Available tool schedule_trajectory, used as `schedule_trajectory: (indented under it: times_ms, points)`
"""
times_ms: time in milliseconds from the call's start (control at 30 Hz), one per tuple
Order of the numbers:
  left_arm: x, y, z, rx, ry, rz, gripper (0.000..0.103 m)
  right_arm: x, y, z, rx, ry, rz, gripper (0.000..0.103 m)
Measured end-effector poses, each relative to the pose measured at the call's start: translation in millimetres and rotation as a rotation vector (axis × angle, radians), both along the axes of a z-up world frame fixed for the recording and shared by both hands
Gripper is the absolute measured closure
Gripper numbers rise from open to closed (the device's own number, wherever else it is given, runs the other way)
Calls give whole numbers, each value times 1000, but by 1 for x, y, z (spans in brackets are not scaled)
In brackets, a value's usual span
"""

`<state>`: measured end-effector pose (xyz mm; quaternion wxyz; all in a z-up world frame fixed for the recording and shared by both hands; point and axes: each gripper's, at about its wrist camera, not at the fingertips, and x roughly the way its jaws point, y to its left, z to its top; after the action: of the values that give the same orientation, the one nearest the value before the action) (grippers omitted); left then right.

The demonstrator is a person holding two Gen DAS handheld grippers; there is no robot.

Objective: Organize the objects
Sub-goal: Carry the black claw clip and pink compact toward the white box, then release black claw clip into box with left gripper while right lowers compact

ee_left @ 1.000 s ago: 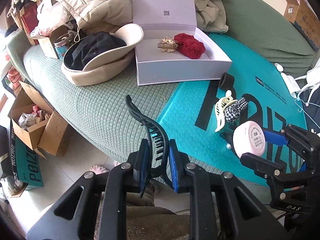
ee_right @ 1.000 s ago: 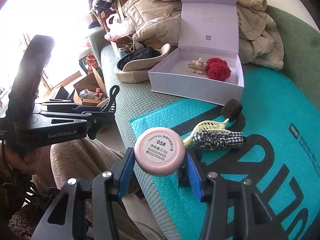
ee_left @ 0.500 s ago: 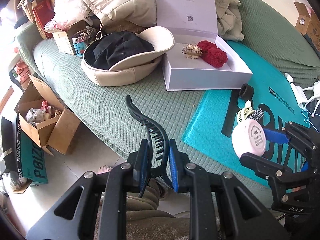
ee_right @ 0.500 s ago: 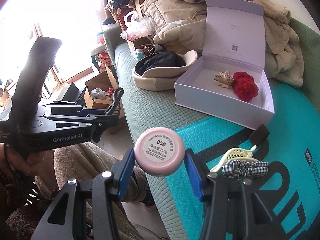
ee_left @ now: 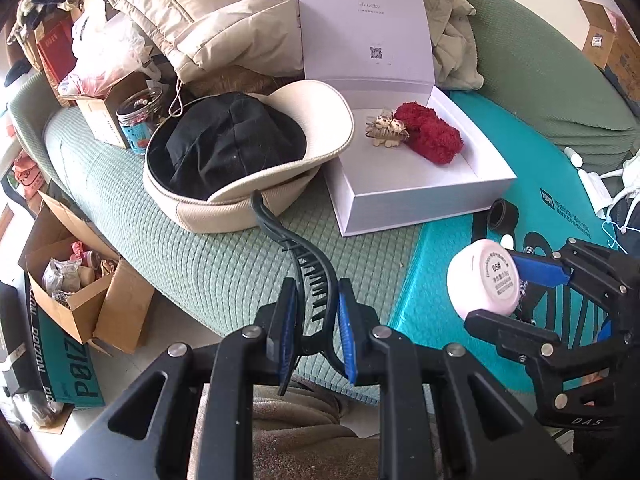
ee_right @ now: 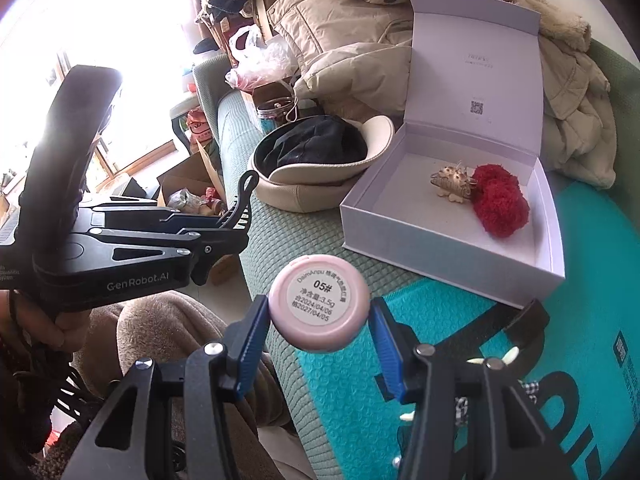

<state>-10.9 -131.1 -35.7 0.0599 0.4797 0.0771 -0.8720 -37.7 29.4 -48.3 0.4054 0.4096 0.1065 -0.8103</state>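
Left gripper (ee_left: 314, 334): jaws clamped on a black claw hair clip (ee_left: 300, 264), its toothed arm curving up past the blue pads, above the near edge of the green quilted sofa (ee_left: 224, 256).

Right gripper (ee_right: 318, 342): jaws closed on a round pink compact (ee_right: 319, 307), label side up, printed "05#"; held over the near left corner of a teal bubble mailer (ee_right: 344, 384).

White gift box (ee_left: 408, 196): lid raised, on the sofa at the mailer's far edge. Inside lie a red fluffy scrunchie (ee_left: 430, 138) and, touching its left side, a tan hair clip (ee_left: 386, 128).

Cream hat (ee_left: 244, 160): upturned, black lining showing, its brim overlapping the box's left wall.

Black ring (ee_left: 502, 214): on the mailer, just near of the box.
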Motion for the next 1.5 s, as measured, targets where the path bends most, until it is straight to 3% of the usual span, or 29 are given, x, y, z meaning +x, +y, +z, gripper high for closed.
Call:
schedule_trajectory:
  times_ms: [767,1500]
  points:
    - [-111,2,7,-16,5,-207,84,-69,2,10,11,50,-193,52]
    - [-177,13,-2,-14,-10,-229,84,-140,10,-2,5,51,-208,52]
